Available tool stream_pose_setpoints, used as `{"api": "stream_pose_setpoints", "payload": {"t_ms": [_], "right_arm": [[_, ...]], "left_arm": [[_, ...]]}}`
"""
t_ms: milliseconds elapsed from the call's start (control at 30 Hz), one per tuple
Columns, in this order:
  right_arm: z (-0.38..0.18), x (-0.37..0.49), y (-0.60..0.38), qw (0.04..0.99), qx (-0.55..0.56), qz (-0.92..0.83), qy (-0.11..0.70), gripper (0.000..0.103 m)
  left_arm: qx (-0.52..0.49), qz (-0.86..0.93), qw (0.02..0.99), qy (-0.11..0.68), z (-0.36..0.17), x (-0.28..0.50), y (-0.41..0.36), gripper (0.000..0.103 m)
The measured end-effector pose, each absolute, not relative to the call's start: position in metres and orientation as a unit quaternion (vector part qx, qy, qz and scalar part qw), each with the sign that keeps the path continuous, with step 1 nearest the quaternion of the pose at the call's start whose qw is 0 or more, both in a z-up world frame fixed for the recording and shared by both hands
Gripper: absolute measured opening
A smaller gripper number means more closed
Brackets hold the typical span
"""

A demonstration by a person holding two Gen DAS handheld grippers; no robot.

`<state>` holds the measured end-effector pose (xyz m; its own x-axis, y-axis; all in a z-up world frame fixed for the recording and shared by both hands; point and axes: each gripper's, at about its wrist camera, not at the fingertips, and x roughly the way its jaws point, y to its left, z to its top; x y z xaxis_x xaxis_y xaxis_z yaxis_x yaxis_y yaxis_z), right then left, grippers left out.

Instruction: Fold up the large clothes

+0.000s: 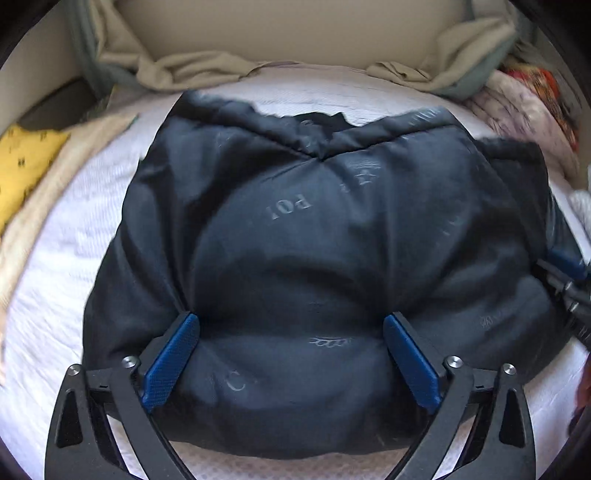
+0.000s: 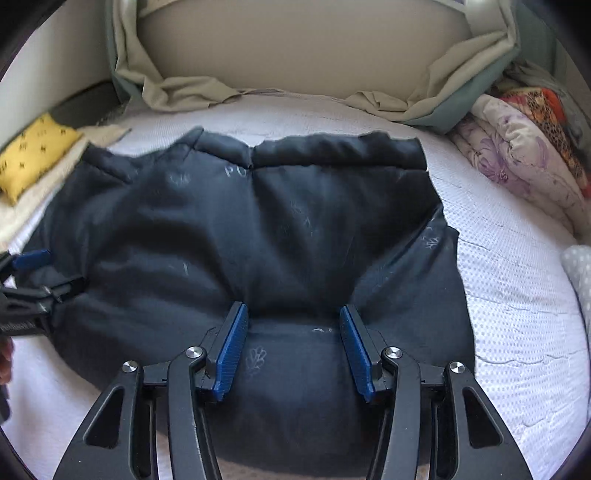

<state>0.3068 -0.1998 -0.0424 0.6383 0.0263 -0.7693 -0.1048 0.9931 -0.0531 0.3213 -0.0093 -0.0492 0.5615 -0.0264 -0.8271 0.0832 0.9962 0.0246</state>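
Dark padded jacket point(image 1: 295, 229) lies folded into a thick bundle on the white mattress cover point(image 1: 55, 295), with its faint printed lettering facing up.

Left gripper point(image 1: 290, 321): fingers point(image 1: 171, 360) spread wide, blue pads on either side of a bulging fold at the jacket's near edge. The fabric swells up between them and creases run out from the fingertips. The gripper is angled steeply down onto the jacket.

Right gripper point(image 2: 292, 308): fingers point(image 2: 231, 350) spread to a narrower gap, also straddling a puffed fold at the jacket's near edge, and angled down likewise. In each wrist view the other gripper shows at the jacket's side edge, so the two stand side by side along the near edge.

Edges: the jacket's far edge is uneven, with a rolled hem. Bare mattress cover surrounds the jacket on all sides, widest to its right in the right wrist view.

Beyond the jacket's far edge lies a crumpled beige sheet point(image 1: 192, 70) against the headboard point(image 1: 288, 29). Left of the jacket is a yellow cushion point(image 1: 26, 166); right of it, folded floral quilts point(image 2: 517, 155)
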Motion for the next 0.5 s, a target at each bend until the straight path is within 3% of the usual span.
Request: {"api": "stream_pose_setpoints", "payload": {"t_ms": [500], "right_arm": [[-0.074,0.316,-0.199,0.902,-0.056,0.032,0.427,0.048]], "left_arm": [[0.03,-0.019,0.887,0.461,-0.058,0.315,-0.006,0.103]]}}
